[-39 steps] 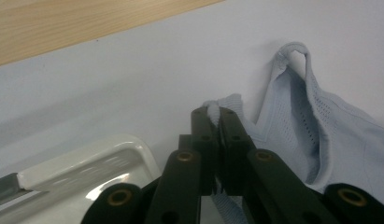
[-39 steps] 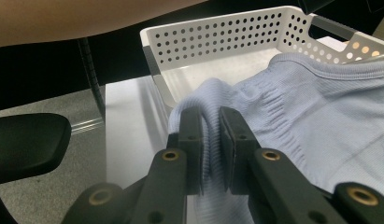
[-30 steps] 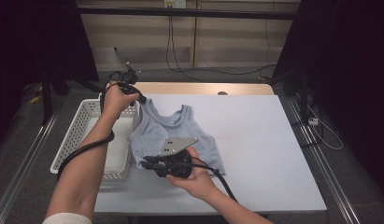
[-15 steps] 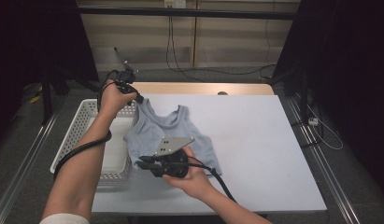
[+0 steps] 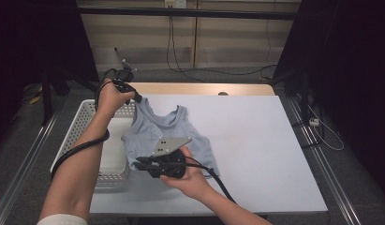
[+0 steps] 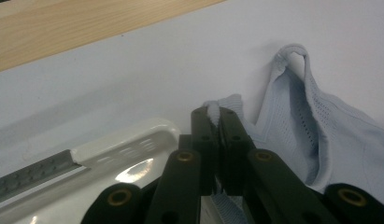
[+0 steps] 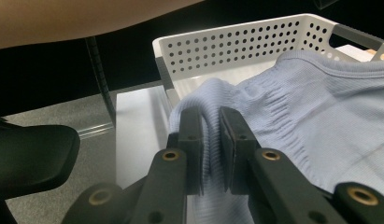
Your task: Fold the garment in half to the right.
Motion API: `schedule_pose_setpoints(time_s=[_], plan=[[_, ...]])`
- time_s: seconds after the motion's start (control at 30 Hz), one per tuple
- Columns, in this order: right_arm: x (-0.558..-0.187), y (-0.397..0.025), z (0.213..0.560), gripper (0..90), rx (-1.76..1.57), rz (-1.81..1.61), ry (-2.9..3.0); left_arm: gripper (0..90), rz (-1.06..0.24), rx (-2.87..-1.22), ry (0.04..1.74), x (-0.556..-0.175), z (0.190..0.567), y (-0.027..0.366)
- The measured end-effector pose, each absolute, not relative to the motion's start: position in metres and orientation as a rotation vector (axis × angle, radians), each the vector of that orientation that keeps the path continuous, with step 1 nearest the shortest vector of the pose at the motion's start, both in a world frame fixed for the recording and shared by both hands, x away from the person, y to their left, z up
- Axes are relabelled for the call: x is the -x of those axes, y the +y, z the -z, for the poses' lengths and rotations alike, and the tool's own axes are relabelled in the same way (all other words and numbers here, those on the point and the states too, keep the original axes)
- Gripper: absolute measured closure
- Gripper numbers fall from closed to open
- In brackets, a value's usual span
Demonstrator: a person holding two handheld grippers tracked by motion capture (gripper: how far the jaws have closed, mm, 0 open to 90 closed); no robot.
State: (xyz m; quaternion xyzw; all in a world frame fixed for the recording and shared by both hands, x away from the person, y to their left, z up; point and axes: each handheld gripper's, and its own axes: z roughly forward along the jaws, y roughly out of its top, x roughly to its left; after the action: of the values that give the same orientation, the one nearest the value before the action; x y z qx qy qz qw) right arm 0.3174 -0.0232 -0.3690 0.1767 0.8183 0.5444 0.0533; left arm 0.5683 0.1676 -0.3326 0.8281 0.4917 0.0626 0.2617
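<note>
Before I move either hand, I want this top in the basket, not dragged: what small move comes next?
Probably lift both grippers together toward the basket. The left gripper pinches a shoulder strap and the right gripper the hem of the blue top, which still lies mostly on the table.

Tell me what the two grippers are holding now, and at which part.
Both hold the light blue tank top. The left gripper pinches a shoulder strap; the right gripper pinches a fold at the ribbed bottom hem.

No readable text, label, brand, number or sign appears on anything in these views.
</note>
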Motion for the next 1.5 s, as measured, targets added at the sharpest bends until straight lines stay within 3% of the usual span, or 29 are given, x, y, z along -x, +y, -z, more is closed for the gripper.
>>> schedule_pose_setpoints(time_s=[1.5], plan=[[-0.313,-0.057,0.385,80.3,-0.681,-1.752,2.375,86.8,-0.207,-2.276,1.291,-0.572,0.354,0.135]])
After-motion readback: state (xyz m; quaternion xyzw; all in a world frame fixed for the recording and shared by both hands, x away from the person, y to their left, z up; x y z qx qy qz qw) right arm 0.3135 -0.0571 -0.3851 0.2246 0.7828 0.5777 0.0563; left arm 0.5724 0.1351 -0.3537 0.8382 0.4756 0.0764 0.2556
